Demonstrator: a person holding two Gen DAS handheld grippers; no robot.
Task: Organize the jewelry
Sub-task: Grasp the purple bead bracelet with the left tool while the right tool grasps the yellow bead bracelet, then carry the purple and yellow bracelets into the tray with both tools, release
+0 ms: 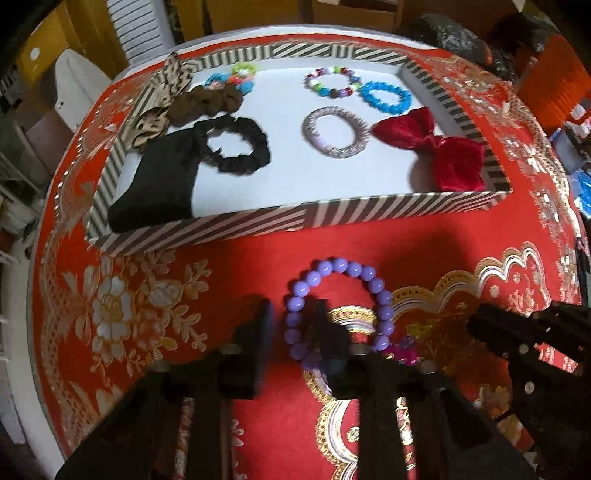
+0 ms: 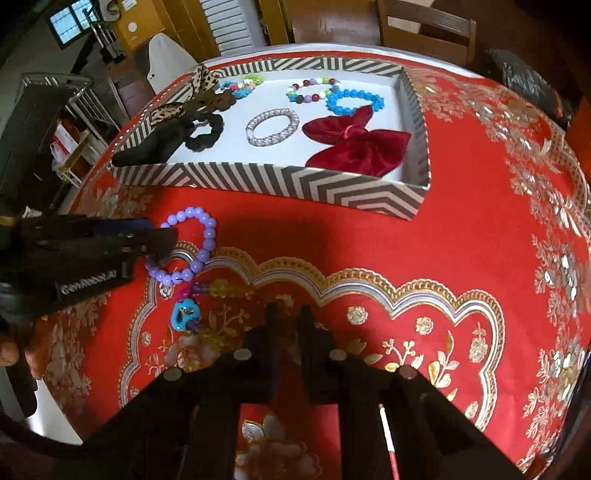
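A purple bead bracelet [image 1: 343,295] [image 2: 197,243] lies on the red tablecloth in front of the striped tray [image 1: 258,223] [image 2: 280,182]. My left gripper [image 1: 293,325] is open, its fingers straddling the bracelet's left side, one finger inside the loop. Its body shows at the left of the right wrist view [image 2: 162,240]. A second beaded piece with a blue skull bead [image 2: 184,312] lies just behind the bracelet; its pink beads show in the left wrist view [image 1: 404,350]. My right gripper [image 2: 290,314] is nearly shut and empty, low over the cloth.
The tray holds a red velvet bow [image 1: 439,147] [image 2: 354,142], a silver bangle [image 1: 334,133], a blue bead bracelet [image 1: 386,98], a multicolour bead bracelet [image 1: 332,83], a black scrunchie [image 1: 236,146], brown and leopard scrunchies [image 1: 207,99]. Wooden chairs [image 2: 424,26] stand behind the table.
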